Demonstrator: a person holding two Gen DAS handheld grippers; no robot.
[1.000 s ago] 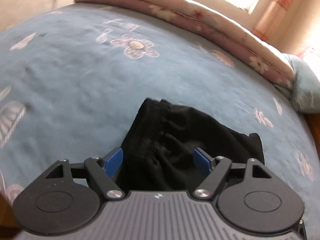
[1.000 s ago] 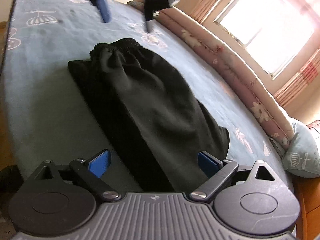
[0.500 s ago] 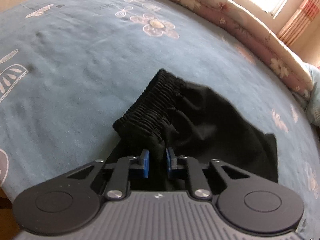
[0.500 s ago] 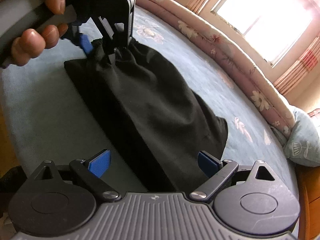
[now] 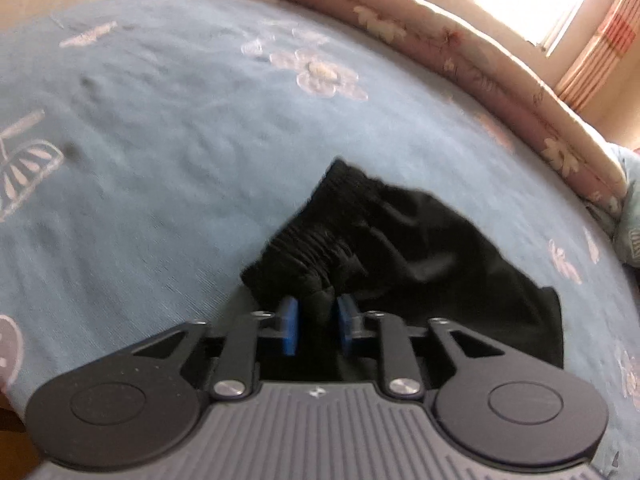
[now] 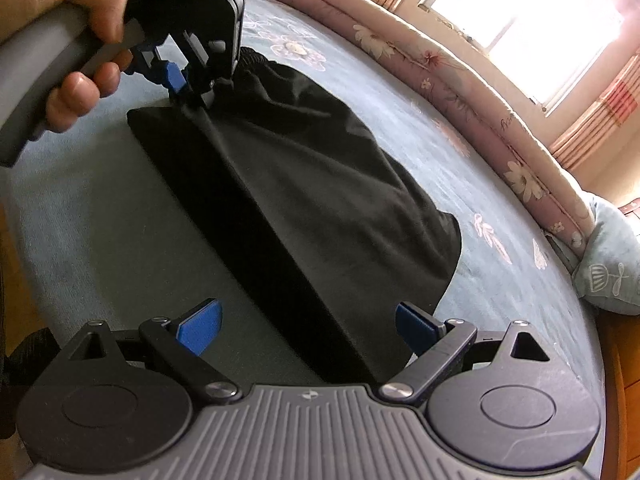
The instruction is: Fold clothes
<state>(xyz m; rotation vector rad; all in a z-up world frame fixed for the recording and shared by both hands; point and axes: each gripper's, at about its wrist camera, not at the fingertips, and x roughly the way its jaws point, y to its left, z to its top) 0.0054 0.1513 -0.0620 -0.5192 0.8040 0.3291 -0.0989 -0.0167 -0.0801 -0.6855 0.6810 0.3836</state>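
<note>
**Left gripper at the waistband, right gripper wide above the hem**

Left wrist view: black shorts (image 5: pixel 400 248) lie on a blue flowered bedspread (image 5: pixel 160 128). The left gripper (image 5: pixel 318 322) has a bunched fold of the elastic waistband between its blue pads; its jaws have just been opening a little, and the fold fills the narrow gap.

Right wrist view: the right gripper (image 6: pixel 308 322) stands wide apart, holding nothing, above the shorts' near hem. A hand (image 6: pixel 76 40) holds the left gripper at the far waistband.

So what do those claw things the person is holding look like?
Each claw, left claw and right claw, has two bright blue pads on black jointed bars, round black discs either side, and a ribbed grey body. The left one has a grey handle.
</note>
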